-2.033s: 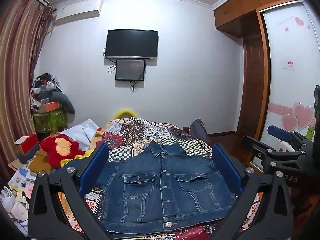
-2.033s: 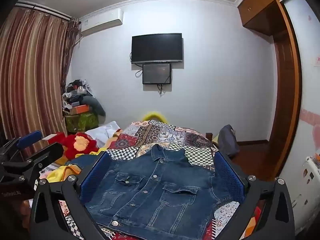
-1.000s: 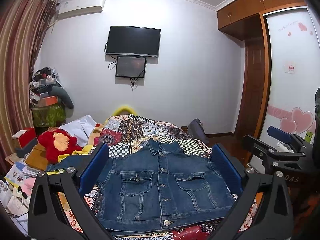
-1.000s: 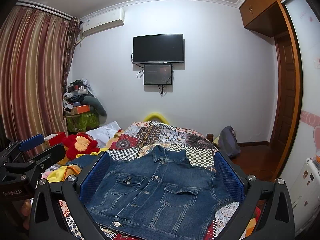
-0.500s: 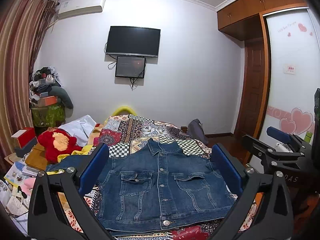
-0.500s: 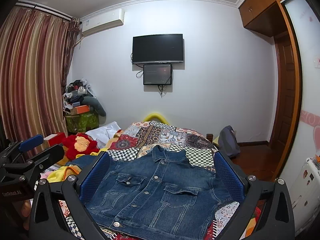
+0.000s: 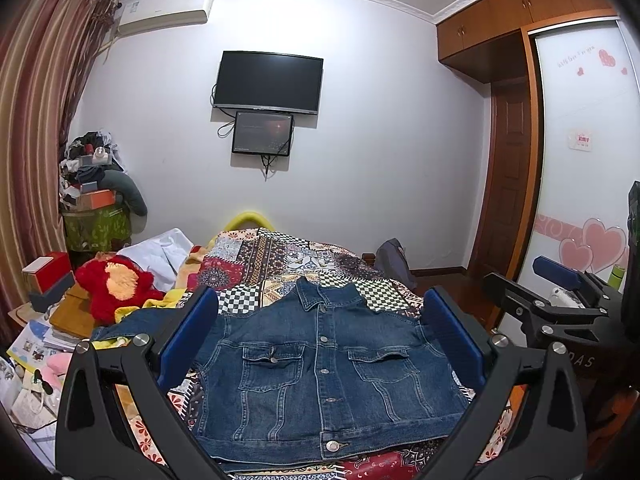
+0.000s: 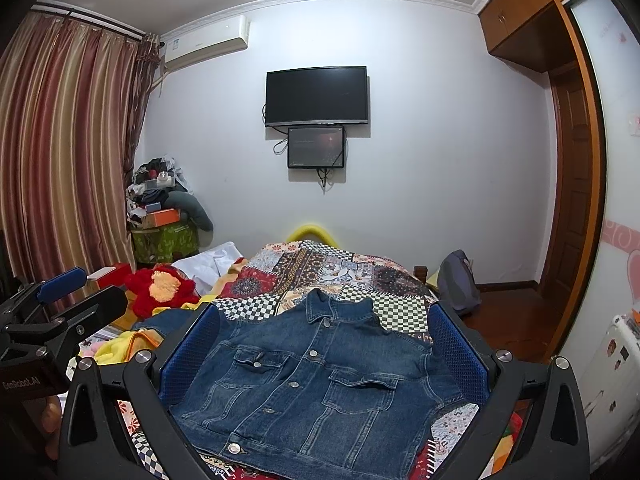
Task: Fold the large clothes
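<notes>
Denim jacket (image 7: 324,372) lies flat on the quilt (image 7: 280,256), hem at the near edge; left gripper (image 7: 320,336) and right gripper (image 8: 324,344) spread wide, empty, above it.

Both black two-finger grippers, left (image 7: 318,342) and right (image 8: 324,354), carry blue textured pads (image 8: 456,346), silver screws (image 7: 141,340) and white lettering.
</notes>
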`<state>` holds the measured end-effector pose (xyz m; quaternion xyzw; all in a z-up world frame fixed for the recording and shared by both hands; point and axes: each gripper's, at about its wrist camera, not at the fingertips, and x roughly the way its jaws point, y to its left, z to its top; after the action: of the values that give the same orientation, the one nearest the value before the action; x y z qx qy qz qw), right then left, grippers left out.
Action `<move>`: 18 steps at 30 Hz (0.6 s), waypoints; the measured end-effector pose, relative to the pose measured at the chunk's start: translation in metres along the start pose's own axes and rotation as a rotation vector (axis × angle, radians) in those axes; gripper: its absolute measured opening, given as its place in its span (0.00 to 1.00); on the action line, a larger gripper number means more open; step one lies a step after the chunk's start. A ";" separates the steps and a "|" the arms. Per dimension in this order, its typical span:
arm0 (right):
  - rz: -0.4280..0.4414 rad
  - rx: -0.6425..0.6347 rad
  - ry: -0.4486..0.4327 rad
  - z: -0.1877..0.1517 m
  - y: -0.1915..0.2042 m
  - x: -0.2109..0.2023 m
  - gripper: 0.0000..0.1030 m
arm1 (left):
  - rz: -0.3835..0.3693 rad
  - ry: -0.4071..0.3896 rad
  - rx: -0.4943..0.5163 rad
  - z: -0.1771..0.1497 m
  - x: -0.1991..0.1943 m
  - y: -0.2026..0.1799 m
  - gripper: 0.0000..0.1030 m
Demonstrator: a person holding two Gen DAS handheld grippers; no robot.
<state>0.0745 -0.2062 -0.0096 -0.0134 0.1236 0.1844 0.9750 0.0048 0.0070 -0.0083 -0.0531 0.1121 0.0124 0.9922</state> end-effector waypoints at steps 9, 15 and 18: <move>-0.001 0.001 0.001 -0.001 0.001 0.002 1.00 | -0.001 0.001 0.000 -0.001 0.000 0.001 1.00; -0.004 -0.002 0.005 -0.004 0.003 0.008 1.00 | 0.003 0.009 -0.001 -0.005 0.007 0.004 1.00; -0.004 0.004 0.035 -0.010 0.005 0.023 1.00 | 0.014 0.032 -0.007 -0.008 0.016 0.009 1.00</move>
<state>0.0907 -0.1941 -0.0243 -0.0150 0.1411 0.1821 0.9730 0.0184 0.0155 -0.0204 -0.0559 0.1283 0.0190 0.9900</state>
